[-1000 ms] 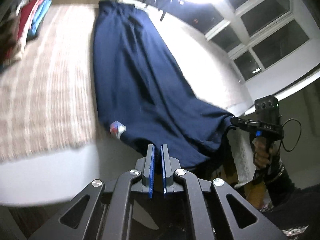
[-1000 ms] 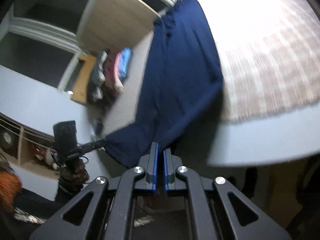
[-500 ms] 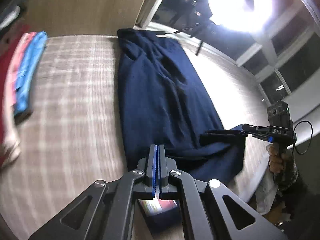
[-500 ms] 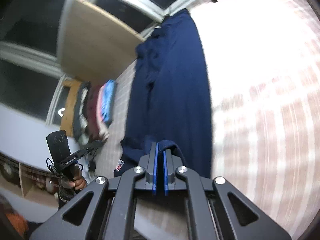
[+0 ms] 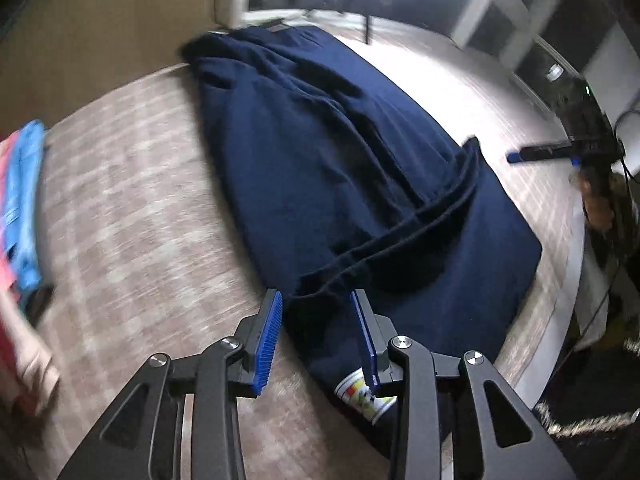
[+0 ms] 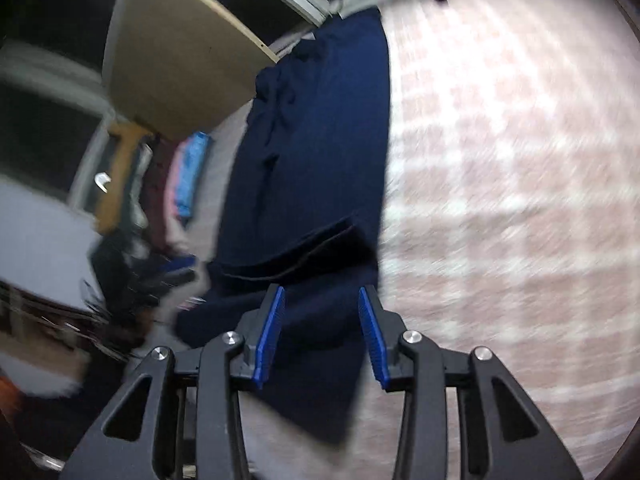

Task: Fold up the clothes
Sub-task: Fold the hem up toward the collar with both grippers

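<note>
A long navy blue garment (image 5: 340, 168) lies stretched along the checked bedspread (image 5: 132, 216), its near end folded back over itself with a hem line across it. A white printed label (image 5: 362, 396) shows at its near edge. My left gripper (image 5: 318, 336) is open and empty just above the folded near end. My right gripper (image 6: 322, 332) is open and empty over the garment's (image 6: 316, 152) other near corner; it also shows in the left wrist view (image 5: 560, 154) at the right, off the cloth.
A stack of folded clothes, blue and pink (image 5: 20, 200), lies at the left side of the bed; it also shows in the right wrist view (image 6: 188, 172). A wooden headboard (image 5: 108, 36) stands behind. The bed edge (image 5: 568, 272) runs at the right.
Both grippers were shut on the garment's near end and carried it forward over the bed. Now both have opened and let go; the folded end lies on the garment.
</note>
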Tool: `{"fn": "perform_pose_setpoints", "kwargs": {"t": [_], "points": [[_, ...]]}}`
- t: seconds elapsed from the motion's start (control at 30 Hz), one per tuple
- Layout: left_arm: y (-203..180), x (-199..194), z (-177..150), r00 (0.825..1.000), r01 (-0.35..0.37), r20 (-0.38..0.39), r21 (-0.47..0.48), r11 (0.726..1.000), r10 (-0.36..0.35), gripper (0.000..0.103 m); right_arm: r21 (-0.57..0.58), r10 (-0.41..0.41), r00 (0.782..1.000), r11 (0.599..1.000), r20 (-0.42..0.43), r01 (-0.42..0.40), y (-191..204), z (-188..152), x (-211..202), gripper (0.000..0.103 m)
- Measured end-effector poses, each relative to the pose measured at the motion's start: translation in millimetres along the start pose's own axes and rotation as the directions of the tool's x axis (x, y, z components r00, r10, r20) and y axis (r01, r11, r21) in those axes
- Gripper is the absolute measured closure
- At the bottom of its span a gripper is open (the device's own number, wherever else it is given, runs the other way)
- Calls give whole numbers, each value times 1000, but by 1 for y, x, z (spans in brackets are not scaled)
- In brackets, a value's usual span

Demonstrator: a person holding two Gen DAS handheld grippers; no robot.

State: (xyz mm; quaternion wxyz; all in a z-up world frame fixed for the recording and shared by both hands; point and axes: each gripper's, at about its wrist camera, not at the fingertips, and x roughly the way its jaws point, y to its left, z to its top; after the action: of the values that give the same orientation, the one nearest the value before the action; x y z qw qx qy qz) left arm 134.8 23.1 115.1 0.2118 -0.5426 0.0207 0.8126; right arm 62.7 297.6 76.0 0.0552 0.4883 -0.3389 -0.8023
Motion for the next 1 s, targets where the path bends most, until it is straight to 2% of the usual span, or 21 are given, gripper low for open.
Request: {"fn": "perform_pose_setpoints", "kwargs": {"t": [0.1,0.17,0.23,0.3,0.37,0.4,0.47,0.5,0.57,0.7,0.87,0.97,1.0], "points": [[-6,19,6,999,7,-41,71,997,-4,68,-76,-74,997,994,7,74,10,-1,8,65],[-10,25,7,999,4,-41,95,995,0,68,-146,-165,986,975,18,166,14,1,19,65],[-9,26,8,1000,12,-19,92,996,-11,68,-168,-224,975,960,13,223,9,5,30,65],[-7,27,9,1000,26,-8,71,997,-25,72,-159,-226,974,962,-5,223,2,8,41,65],[-5,27,9,999,33,0,62,998,-33,84,-176,-224,975,959,9,222,2,10,46,65],[-3,26,9,999,42,3,60,997,-43,94,-189,-218,976,957,23,219,4,10,46,65],[-2,23,10,998,65,9,54,996,-65,97,-194,-183,983,963,35,186,7,10,43,68],[-2,20,9,997,69,14,56,996,-70,98,-196,-178,983,963,47,183,8,10,40,71],[-3,11,8,996,80,27,50,996,-82,98,-205,-175,983,961,61,184,11,8,36,93],[-4,-16,11,993,91,71,22,996,-93,98,-215,-134,989,966,63,144,17,3,23,96],[1,-41,32,989,21,146,38,999,-26,98,-214,-66,995,973,78,82,28,5,13,98],[9,-34,46,984,-45,173,58,997,35,98,-163,-98,993,981,64,107,13,15,25,99],[16,-20,49,987,-59,149,46,997,51,98,-141,-110,993,983,52,116,6,19,31,98]]}}
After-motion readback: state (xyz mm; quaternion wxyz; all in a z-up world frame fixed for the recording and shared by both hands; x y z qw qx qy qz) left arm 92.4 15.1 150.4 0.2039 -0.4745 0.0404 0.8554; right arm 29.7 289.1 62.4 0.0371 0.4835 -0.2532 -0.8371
